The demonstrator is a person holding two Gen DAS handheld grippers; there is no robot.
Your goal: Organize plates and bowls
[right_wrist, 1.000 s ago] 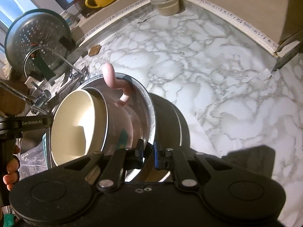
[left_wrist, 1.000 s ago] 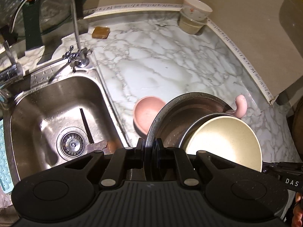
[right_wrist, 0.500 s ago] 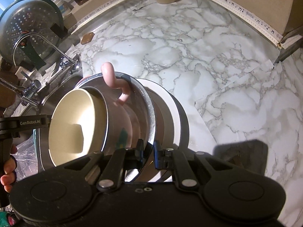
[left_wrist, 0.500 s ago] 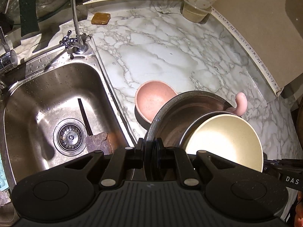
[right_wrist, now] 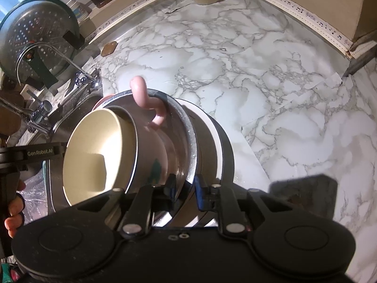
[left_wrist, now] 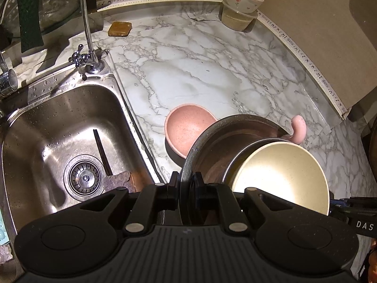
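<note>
The steel bowl (left_wrist: 226, 146), with the cream bowl (left_wrist: 282, 176) nested inside, sits over a white plate (right_wrist: 212, 127) on the tabletop (left_wrist: 200, 70). The left gripper (left_wrist: 185, 186) clamps the steel bowl's rim; the right gripper (right_wrist: 185, 188) has just been opening around the same rim. The pink bowl (left_wrist: 188, 129) beside the steel bowl is not stacked yet.

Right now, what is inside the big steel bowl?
Inside the steel bowl sits a cream bowl nested in a grey-rimmed one, with a pink curved handle poking up behind. What the handle belongs to is covered.
</note>
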